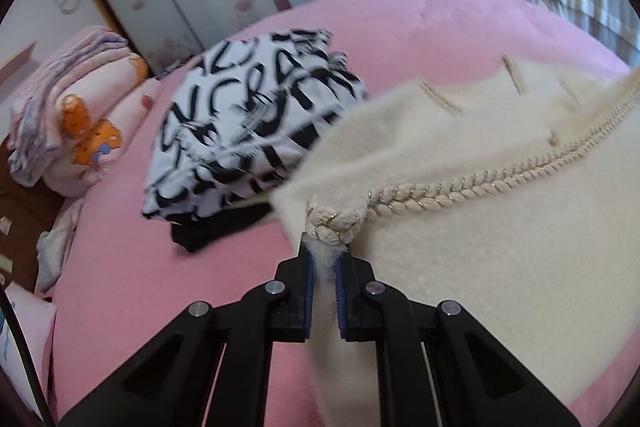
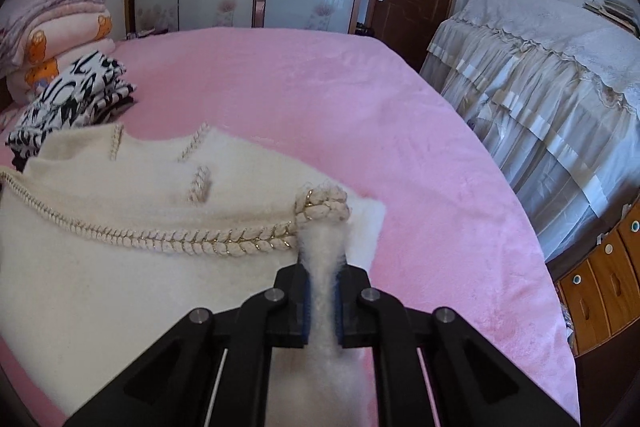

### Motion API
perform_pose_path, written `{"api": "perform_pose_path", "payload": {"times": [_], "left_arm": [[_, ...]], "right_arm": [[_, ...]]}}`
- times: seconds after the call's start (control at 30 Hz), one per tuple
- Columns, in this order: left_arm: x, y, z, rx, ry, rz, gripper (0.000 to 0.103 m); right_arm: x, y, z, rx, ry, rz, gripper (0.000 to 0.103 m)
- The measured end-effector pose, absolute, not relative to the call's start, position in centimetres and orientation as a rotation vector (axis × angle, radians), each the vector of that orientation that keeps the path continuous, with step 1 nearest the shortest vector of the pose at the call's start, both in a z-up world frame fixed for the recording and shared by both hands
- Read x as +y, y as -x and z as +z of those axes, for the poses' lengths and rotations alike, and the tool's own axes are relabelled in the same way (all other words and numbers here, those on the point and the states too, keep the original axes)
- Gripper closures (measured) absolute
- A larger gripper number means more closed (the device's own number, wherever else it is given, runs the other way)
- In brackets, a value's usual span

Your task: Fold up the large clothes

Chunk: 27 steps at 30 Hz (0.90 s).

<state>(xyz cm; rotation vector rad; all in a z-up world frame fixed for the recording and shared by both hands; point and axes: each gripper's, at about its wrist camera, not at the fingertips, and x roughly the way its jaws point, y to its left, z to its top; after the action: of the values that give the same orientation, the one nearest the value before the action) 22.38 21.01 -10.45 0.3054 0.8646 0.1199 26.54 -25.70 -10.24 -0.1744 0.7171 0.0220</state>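
Note:
A cream fuzzy garment (image 1: pixel 500 267) with braided rope trim (image 1: pixel 440 195) lies on the pink bed. My left gripper (image 1: pixel 325 259) is shut on its left corner, just below a knot of the braid. In the right wrist view the same garment (image 2: pixel 100 267) spreads to the left, and my right gripper (image 2: pixel 323 267) is shut on its right corner under the braid end (image 2: pixel 322 207). Both corners are pinched between the blue pads and lifted slightly off the bed.
A folded black-and-white patterned garment (image 1: pixel 256 119) lies on a black one on the pink bedspread (image 2: pixel 360 107), left of the cream garment. Folded quilts (image 1: pixel 72 115) are stacked at the far left. A cloth-covered piece of furniture (image 2: pixel 540 87) and wooden drawers (image 2: pixel 600 287) stand right of the bed.

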Motion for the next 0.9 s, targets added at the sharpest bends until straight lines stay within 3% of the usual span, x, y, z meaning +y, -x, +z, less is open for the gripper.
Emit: {"api": "perform_pose_path", "payload": {"times": [0.23,0.43,0.73,0.9], "left_arm": [[21.8,-24.5,-5.5,0.737,-0.237,0.251,0.096],[22.7,-29.8,-5.9,0.747,-0.162,0.309,0.096],[23.5,-36.6,-13.5,0.845,-0.152,0.412,0.096],[22.6,-36.8,-16.3,0.781,-0.227,0.445,0.095]], "right_arm": [[-26.2,-28.3,-6.4,0.632,0.139,-0.018,0.096],[-25.7,-33.6,-6.2,0.615,0.135,-0.038,0.096],[-23.3,-43.6,-13.2,0.789,0.193,-0.091,0.096],[-23.7,-46.0,-19.9,0.952,0.2,-0.12,0.096]]}}
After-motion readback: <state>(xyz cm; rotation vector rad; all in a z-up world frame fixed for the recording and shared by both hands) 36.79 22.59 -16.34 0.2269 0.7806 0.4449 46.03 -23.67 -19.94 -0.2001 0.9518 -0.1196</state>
